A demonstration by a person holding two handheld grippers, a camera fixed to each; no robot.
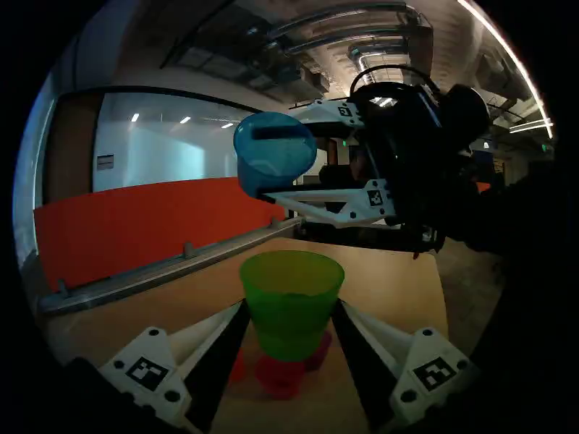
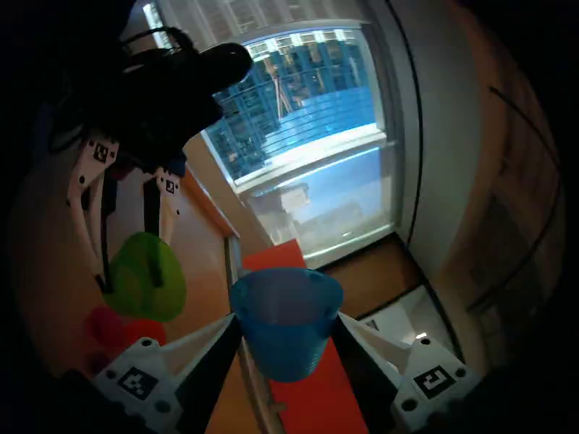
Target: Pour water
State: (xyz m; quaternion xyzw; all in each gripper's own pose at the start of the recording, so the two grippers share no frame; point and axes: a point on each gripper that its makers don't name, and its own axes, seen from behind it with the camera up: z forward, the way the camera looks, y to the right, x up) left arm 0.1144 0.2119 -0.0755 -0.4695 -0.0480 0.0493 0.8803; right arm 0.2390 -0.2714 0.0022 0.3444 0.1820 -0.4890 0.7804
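Clamping the green cup [image 1: 292,289] low on its wall, both fingers of the left gripper [image 1: 292,315] press against it from opposite sides. The cup is upright with its mouth facing up. Just below it, red and pink objects [image 1: 281,375] lie on the wooden table [image 1: 391,282]. Their form cannot be determined, nor whether the cup touches them.

Beyond the green cup and higher up is the blue cup [image 1: 275,148], tipped onto its side with its mouth turned toward the left gripper's camera. The right gripper [image 2: 286,329] is closed on it, one finger pressed against each side of the wall. In the right gripper view, the green cup appears farther off, to the left of the blue cup. The contents of either cup cannot be determined.

Past the table edge stand an orange panel [image 1: 145,224] and a glass partition [image 1: 166,148]. A large window [image 2: 311,130] lies farthest back in the right gripper view.
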